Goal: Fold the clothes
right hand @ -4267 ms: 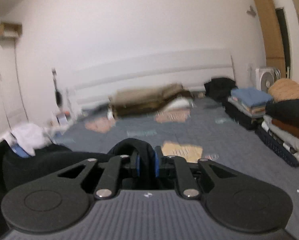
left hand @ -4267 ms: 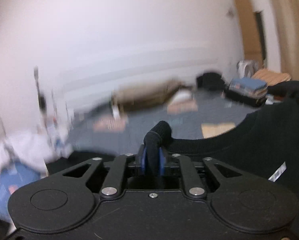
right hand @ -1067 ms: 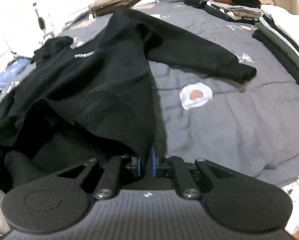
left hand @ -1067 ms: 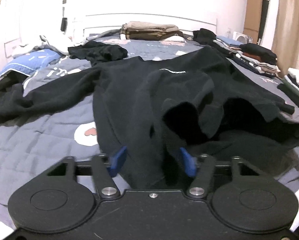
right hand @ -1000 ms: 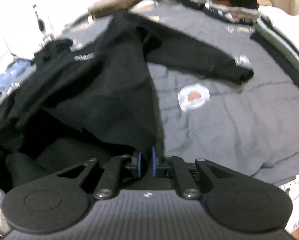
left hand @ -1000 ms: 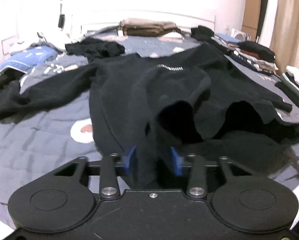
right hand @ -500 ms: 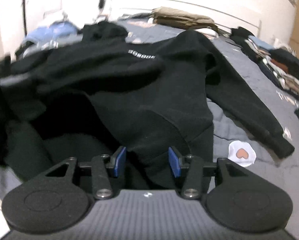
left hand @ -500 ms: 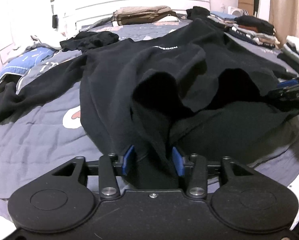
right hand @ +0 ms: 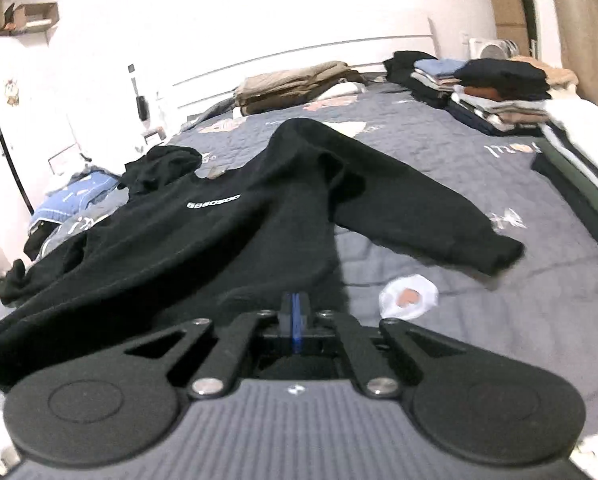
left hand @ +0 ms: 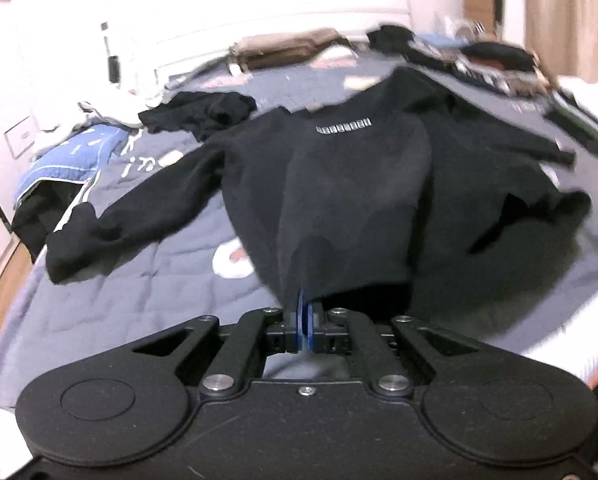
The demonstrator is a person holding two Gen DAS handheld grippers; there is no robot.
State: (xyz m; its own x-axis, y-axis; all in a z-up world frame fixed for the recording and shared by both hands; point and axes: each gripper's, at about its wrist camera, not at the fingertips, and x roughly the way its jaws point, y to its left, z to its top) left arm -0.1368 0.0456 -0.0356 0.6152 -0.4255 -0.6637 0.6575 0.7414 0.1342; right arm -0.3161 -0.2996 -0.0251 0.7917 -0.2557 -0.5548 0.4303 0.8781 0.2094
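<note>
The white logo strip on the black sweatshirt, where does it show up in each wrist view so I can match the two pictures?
Left wrist view: the white logo strip sits upper centre, on the black sweatshirt chest, straight above the left hand-held gripper.
Right wrist view: the strip lies left of centre, tilted, up and left of the right hand-held gripper.
Shared landmark: the folded brown stack by the headboard.

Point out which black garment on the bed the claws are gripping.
The spread-out black sweatshirt with white lettering; both claws pinch its hem. The crumpled black garment beyond lies untouched.
</note>
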